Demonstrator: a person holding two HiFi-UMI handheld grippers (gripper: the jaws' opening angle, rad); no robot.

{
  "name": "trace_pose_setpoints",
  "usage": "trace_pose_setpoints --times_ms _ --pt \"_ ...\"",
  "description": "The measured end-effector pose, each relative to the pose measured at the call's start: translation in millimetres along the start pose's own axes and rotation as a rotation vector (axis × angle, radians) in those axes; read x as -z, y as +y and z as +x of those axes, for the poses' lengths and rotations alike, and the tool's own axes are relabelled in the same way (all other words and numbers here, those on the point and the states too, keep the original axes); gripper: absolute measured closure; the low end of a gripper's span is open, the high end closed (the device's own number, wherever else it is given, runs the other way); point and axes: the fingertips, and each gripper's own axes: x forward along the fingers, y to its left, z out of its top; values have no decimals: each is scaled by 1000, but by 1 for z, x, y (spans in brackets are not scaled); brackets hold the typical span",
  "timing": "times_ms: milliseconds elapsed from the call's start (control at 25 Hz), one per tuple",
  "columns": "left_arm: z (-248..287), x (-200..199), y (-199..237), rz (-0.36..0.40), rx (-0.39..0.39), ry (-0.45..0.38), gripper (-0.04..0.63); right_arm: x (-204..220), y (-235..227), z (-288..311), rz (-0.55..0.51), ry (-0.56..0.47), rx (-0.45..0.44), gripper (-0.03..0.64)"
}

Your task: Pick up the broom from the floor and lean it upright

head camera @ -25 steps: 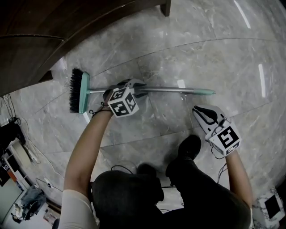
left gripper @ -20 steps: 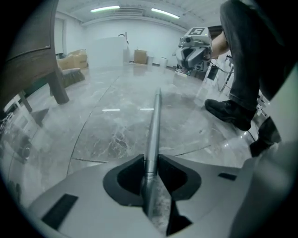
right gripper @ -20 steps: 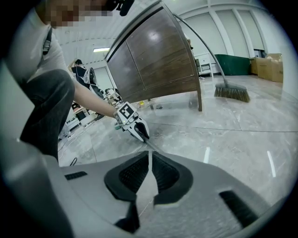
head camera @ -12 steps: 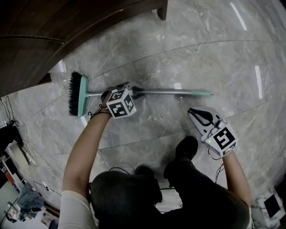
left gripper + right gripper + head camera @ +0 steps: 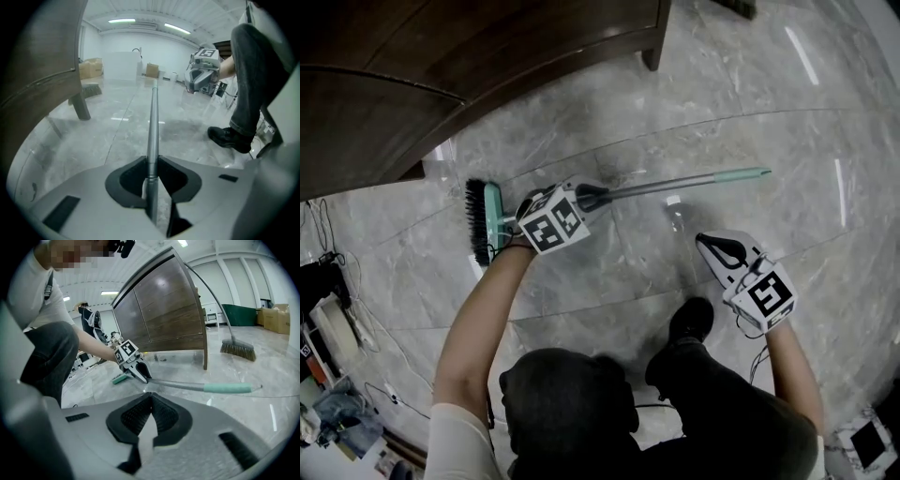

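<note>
Teal broom point(image 5: 675, 186) x1 | left gripper point(image 5: 596, 197) just closed on handle point(image 5: 152, 122) | right gripper point(image 5: 705, 244) closed, empty

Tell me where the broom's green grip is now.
In the head view the green grip is at upper right, at the end of the handle away from the left gripper, beyond the tips of the right gripper.

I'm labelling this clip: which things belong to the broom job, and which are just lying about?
Job: teal broom; left tongs, jaws just closed on its handle; right tongs, empty; wooden cabinet, maybe the leaning spot.
Lying about: second broom; cardboard boxes.
</note>
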Motion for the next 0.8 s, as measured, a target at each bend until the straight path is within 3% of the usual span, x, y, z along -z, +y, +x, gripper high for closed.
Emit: trace_pose_setpoints --times_ms 240,400,800 --pt "-53 -38 27 -99 -81 -121 520 -65 -3 -5 -89 13 -8 614" --pt "-83 -58 40 -137 -125 -176 522 -117 -8 -7 -144 -35 -9 614" --pt "-159 -85 34 -216 -230 -285 523 -201 12 -24 -273 -44 -33 614"
